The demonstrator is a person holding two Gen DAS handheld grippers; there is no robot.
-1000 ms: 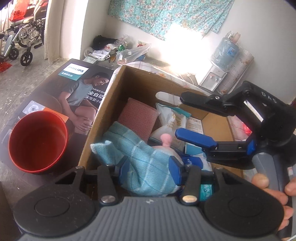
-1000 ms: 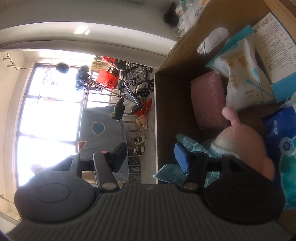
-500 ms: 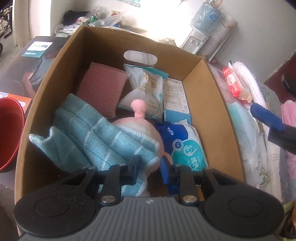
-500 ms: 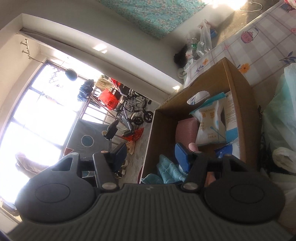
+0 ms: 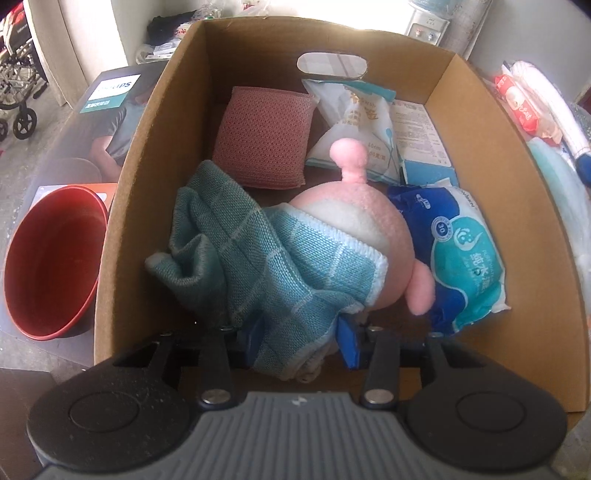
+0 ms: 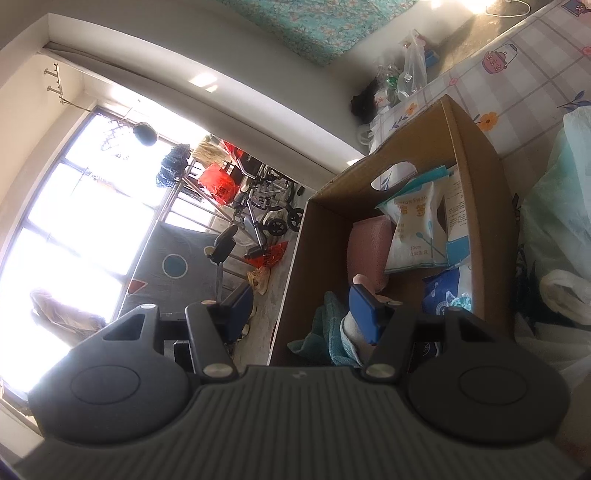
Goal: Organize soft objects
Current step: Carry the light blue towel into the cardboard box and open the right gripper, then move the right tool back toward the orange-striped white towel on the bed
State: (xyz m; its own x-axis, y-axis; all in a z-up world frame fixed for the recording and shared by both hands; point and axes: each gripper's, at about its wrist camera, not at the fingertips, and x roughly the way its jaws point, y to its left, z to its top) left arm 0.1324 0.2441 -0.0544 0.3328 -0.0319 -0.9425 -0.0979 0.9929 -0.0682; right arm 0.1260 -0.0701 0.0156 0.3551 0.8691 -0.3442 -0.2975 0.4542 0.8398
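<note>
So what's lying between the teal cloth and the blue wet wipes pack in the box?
In the left wrist view, the pink plush toy lies between the teal cloth and the blue wipes pack, with the cloth draped partly over it.

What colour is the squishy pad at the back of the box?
The pad is dusty pink, clearest in the left wrist view.

Lived-in home, floral curtain (image 6: pixel 325 22), water dispenser (image 5: pixel 428 22), balcony wheelchair (image 6: pixel 266 199)

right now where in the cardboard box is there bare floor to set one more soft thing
Bare floor shows only along the brown cardboard box's left wall, beside the pink mesh sponge and the teal checked cloth. The right half is crowded: blue wipes pack, pink plush toy, white swab bag.
</note>
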